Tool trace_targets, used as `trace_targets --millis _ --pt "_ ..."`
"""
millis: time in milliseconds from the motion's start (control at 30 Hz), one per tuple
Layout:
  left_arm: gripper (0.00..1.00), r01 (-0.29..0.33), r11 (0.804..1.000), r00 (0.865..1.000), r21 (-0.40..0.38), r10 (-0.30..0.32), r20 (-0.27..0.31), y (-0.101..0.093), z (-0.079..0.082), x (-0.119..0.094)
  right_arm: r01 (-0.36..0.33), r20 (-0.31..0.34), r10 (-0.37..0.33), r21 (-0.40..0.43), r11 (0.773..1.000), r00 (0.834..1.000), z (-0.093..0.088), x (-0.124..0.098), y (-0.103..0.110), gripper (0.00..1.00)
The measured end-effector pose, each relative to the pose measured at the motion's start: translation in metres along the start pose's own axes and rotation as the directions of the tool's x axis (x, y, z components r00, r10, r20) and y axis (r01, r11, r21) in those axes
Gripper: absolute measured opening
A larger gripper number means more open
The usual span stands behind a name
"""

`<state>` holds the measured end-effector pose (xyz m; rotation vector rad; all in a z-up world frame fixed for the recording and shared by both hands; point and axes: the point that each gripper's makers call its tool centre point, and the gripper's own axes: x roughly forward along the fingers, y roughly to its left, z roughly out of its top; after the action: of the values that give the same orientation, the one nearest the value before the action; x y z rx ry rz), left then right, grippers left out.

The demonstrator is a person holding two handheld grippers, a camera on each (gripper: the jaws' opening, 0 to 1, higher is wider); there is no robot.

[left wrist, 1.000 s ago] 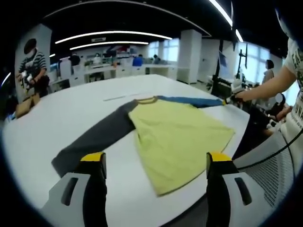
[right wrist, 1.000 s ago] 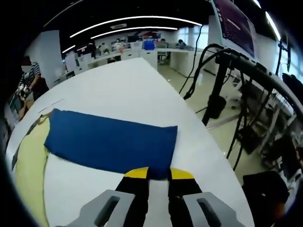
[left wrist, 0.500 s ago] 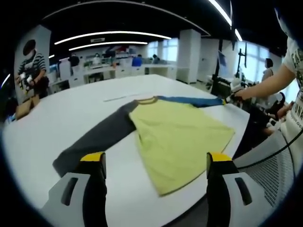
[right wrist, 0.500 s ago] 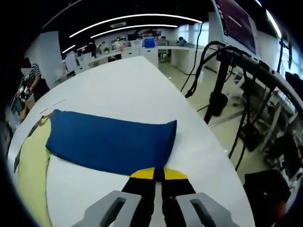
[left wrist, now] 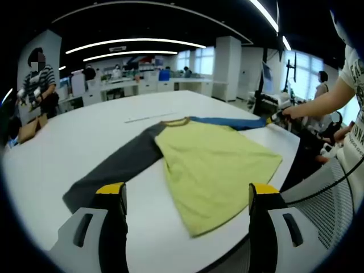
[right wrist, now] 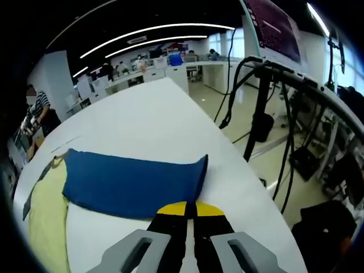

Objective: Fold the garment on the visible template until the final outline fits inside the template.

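Note:
A long-sleeved shirt lies flat on the white table (left wrist: pixel 68 142). It has a yellow-green body (left wrist: pixel 210 165), a grey sleeve (left wrist: pixel 122 165) stretched toward me and a blue sleeve (left wrist: pixel 230 121) stretched to the far right. My left gripper (left wrist: pixel 187 196) hovers open over the table's near edge, short of the shirt's hem, holding nothing. My right gripper (right wrist: pixel 190 209) is shut on the cuff end of the blue sleeve (right wrist: pixel 133 182), whose edge curls up a little. In the left gripper view the right gripper (left wrist: pixel 278 116) sits at the sleeve's tip, held by a person's hand.
A thin pale strip (left wrist: pixel 145 118) lies on the table beyond the collar. A black stand with cables (right wrist: pixel 261 108) rises just off the table edge by the cuff. A mesh chair (left wrist: pixel 324 199) stands at the near right. A person (left wrist: pixel 37 85) stands far back left.
My right gripper's jaws closed onto the blue sleeve's cuff, and the cuff edge has since lifted slightly. My left gripper and the rest of the shirt have stayed put.

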<state>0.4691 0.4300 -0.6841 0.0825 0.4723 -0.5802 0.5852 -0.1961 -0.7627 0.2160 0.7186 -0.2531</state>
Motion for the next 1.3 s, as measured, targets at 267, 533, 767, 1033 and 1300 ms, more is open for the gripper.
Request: trace_targets --millis 267,533,767,1033,1300 --pt "0.86 0.004 1.000 1.000 -0.001 -0.004 0.002 -0.001 0.000 0.001 -0.002 0.035 0.002 -0.018 1.000 0.999 0.019 -0.004 0.000 0.00" --pt "0.86 0.005 1.000 1.000 -0.001 -0.005 0.002 -0.001 -0.001 0.000 -0.010 0.052 0.011 -0.022 1.000 0.999 0.033 0.001 -0.002 0.00" --pt "0.87 0.011 1.000 1.000 -0.003 -0.011 0.003 -0.002 0.000 0.000 -0.028 0.062 0.031 -0.046 0.999 0.998 0.042 0.006 0.001 0.00" --pt "0.87 0.022 1.000 1.000 0.001 -0.022 0.006 -0.006 0.002 0.001 -0.047 0.075 0.051 -0.055 0.997 0.996 0.045 -0.002 0.015 0.00" --pt "0.87 0.024 1.000 1.000 0.001 -0.024 0.010 -0.006 0.003 0.001 -0.089 0.098 0.095 -0.065 0.994 0.991 0.052 -0.011 0.038 0.00"
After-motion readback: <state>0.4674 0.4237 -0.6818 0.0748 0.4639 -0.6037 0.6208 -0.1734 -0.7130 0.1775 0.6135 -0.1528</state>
